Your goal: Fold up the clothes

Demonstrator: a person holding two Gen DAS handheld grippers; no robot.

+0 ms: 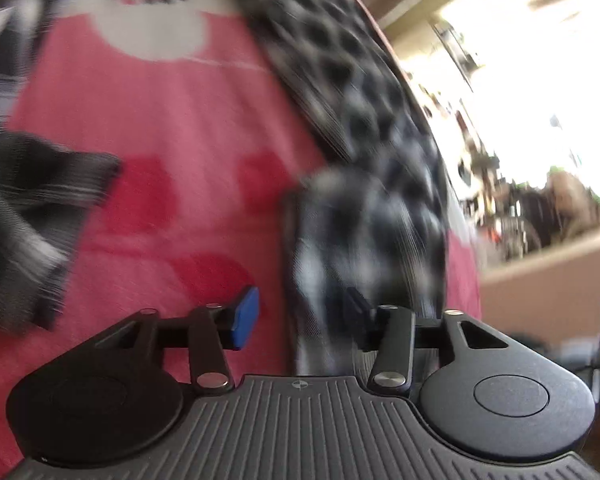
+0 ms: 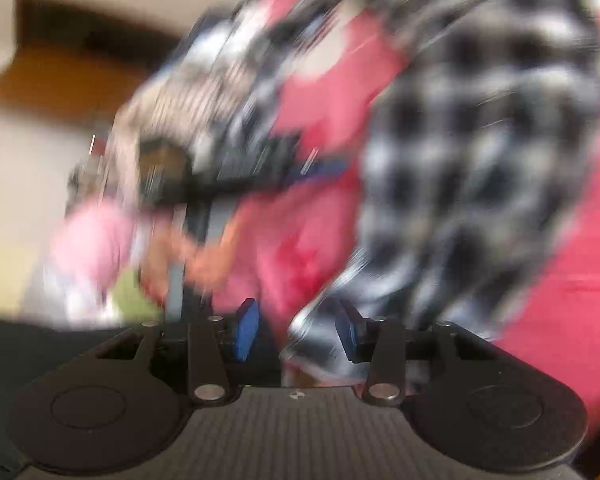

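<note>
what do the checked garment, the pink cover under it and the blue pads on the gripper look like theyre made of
Checked garment: soft woven cloth, probably flannel or cotton; it drapes and folds in a black-and-white check, matte.
Pink cover: thin printed fabric, matte, lying flat with red and pale patches; blur hides the weave.
Blue pads: likely rubber or soft plastic, smooth with a dull sheen, on black hard-plastic fingers.

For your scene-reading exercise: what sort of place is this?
Probably a home: a black-and-white checked garment lies on a pink patterned bedcover, with a cluttered bright windowsill beyond.
</note>
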